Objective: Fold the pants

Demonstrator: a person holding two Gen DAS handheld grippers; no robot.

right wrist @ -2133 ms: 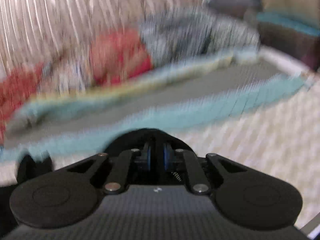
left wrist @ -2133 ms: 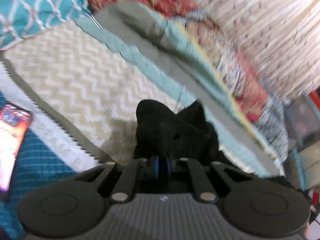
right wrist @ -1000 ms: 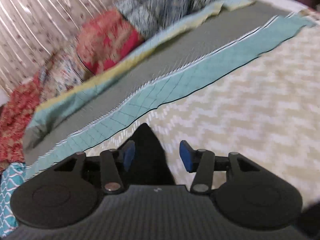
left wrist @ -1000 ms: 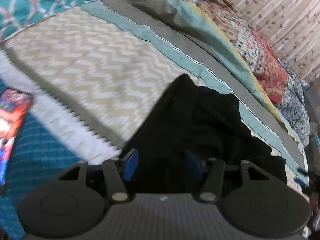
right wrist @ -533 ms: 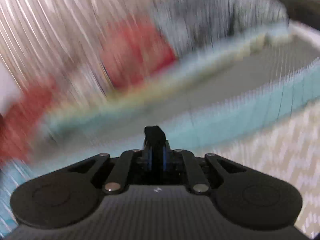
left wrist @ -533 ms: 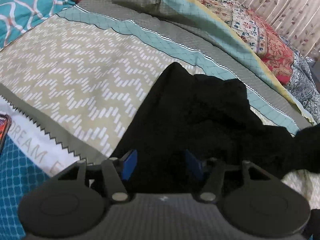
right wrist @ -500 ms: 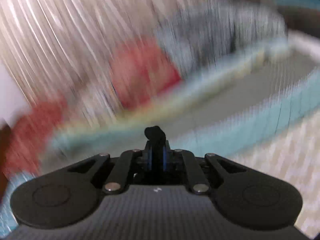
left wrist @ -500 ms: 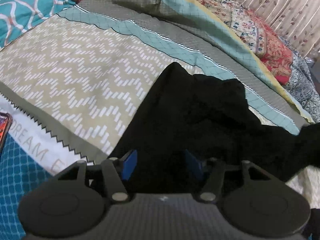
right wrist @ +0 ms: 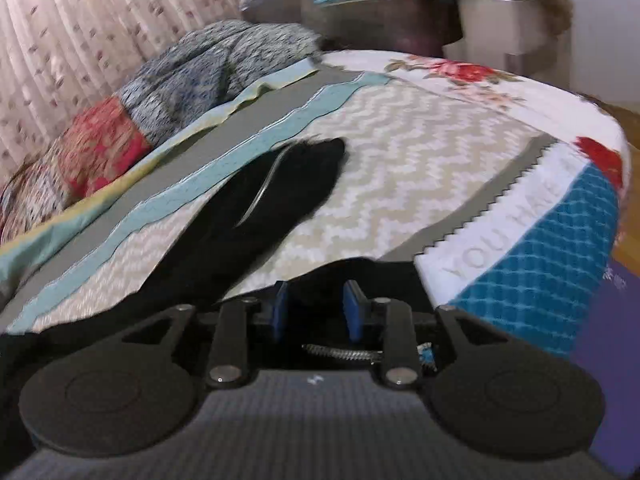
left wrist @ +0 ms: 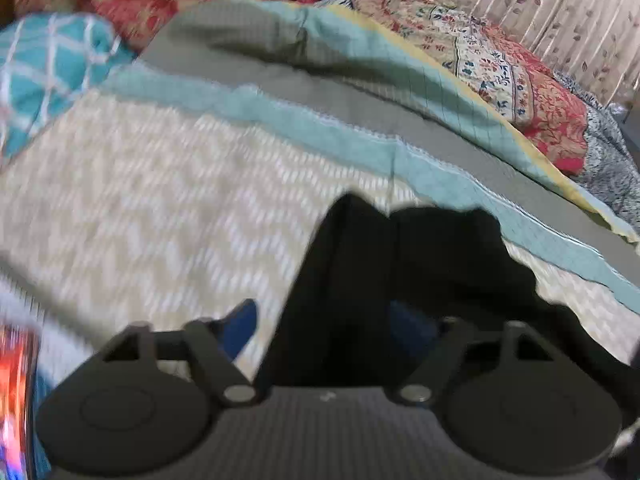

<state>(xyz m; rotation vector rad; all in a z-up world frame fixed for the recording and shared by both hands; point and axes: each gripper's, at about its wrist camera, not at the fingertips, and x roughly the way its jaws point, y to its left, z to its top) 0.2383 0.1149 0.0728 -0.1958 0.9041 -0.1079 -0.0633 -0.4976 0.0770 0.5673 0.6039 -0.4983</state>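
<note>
Black cloth pants [left wrist: 420,264] lying stretched across the zigzag-patterned patchwork bedspread [left wrist: 152,200], apparently laid out for folding; left gripper [left wrist: 324,320], jaws just widened, straddles the cloth unclamped, while right gripper [right wrist: 316,308], angled down, has just parted over the dark hem.

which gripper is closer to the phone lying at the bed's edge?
Left. The phone sits just beside the left gripper, off its left finger. The right gripper is over the black pants; no phone appears in its view.
</note>
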